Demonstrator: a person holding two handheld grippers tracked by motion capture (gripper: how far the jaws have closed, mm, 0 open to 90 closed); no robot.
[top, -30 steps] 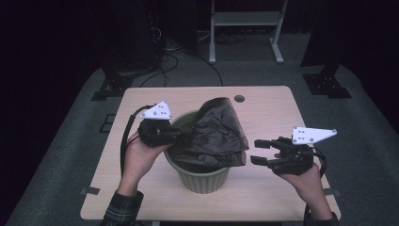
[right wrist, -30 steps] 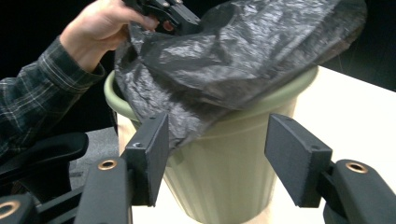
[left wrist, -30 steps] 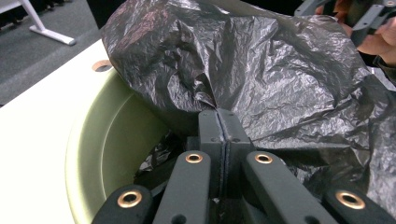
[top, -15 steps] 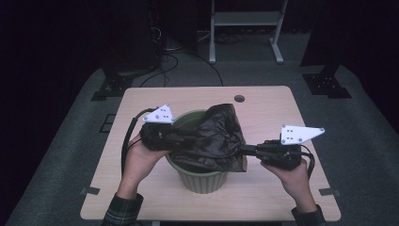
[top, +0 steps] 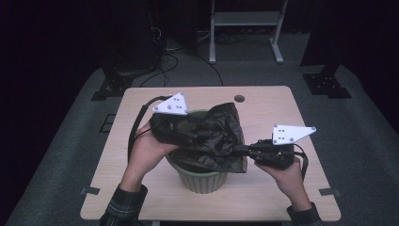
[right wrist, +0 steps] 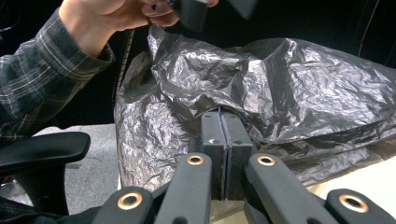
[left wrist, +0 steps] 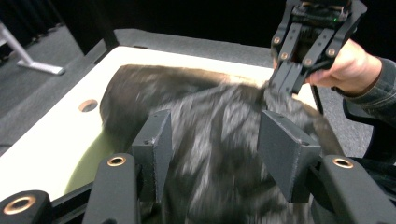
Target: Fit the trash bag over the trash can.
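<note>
While the right gripper presses its jaws together on a fold of the black plastic bag, the left gripper holds its jaws spread over the crumpled film, apparently to stretch the bag over the green pot on the table; both forearms reach inward from the near edge

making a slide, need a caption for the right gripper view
Right tool pinched shut on crinkled black plastic bag, the person's other hand above.
</note>
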